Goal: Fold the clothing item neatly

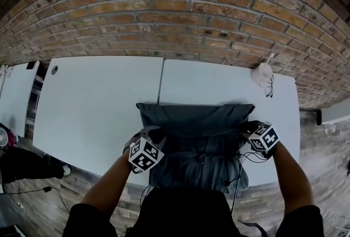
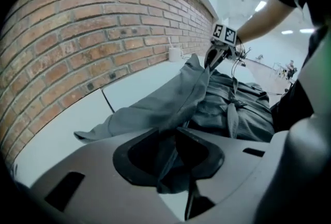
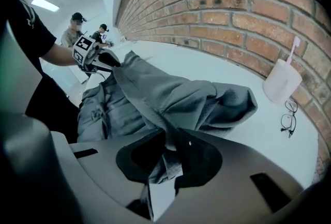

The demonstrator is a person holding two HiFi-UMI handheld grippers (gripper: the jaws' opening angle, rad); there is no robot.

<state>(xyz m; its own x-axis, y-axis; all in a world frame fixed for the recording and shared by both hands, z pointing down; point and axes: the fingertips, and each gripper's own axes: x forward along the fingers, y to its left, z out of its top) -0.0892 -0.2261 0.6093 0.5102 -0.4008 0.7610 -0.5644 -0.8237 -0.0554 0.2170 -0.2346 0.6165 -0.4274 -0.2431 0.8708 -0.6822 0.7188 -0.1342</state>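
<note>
A grey garment (image 1: 197,121) lies on the white table (image 1: 93,104), its far part folded over toward me and its near part hanging off the front edge. My left gripper (image 1: 150,133) holds the folded layer's left corner; in the left gripper view the cloth (image 2: 170,104) runs into the jaws (image 2: 173,137) and is pinched there. My right gripper (image 1: 247,127) holds the right corner, and fabric (image 3: 176,99) is bunched between its jaws (image 3: 168,143). Each gripper view shows the other gripper (image 2: 213,58) (image 3: 109,61) at the far corner, with the edge lifted between them.
A white cup (image 1: 262,73) with a pink-handled brush and a pair of glasses (image 1: 269,87) sit at the table's back right by the brick wall (image 1: 175,6). A second table (image 1: 16,93) stands to the left. Two people (image 3: 77,29) are far off in the room.
</note>
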